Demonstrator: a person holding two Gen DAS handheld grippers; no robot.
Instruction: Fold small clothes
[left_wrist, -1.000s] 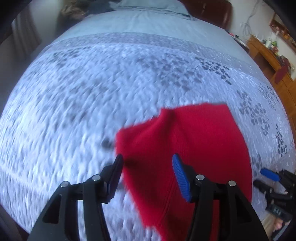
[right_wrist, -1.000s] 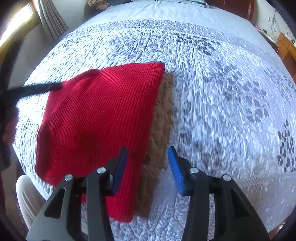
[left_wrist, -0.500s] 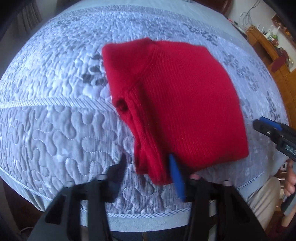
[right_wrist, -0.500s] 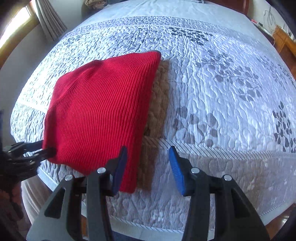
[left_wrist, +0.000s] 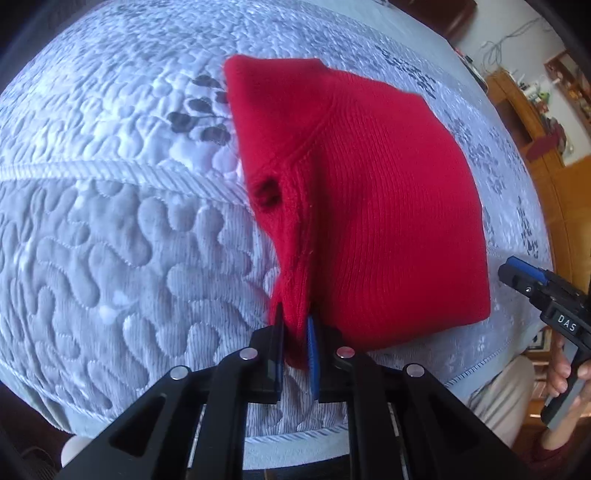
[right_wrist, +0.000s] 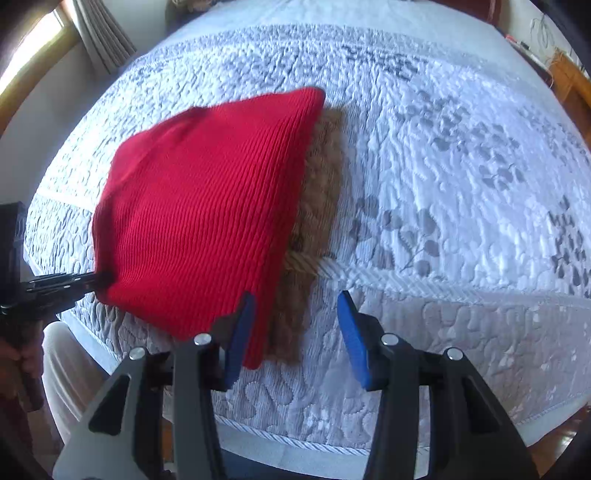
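Observation:
A folded red knit garment (left_wrist: 388, 221) lies on the quilted bedspread (left_wrist: 110, 240) near the bed's front edge. My left gripper (left_wrist: 295, 325) has its jaws closing, and the pads pinch the garment's near left corner. In the right wrist view the same gripper (right_wrist: 66, 284) grips the red garment (right_wrist: 207, 206) from the left. A brown fuzzy garment (right_wrist: 317, 206) lies under it and sticks out along its right side. My right gripper (right_wrist: 295, 332) stands open above the near right corner of both, holding nothing; it also shows in the left wrist view (left_wrist: 517, 273).
The bedspread (right_wrist: 461, 166) stretches far back and right. The bed's front edge runs just below both grippers. Wooden furniture (left_wrist: 535, 122) stands at the right, a curtain (right_wrist: 103, 37) at the back left. A person's leg in light trousers (right_wrist: 70, 365) is by the edge.
My left gripper came down onto the red garment's near left corner and narrowed from wide open to pinching it. The right gripper has hardly moved and stays open.

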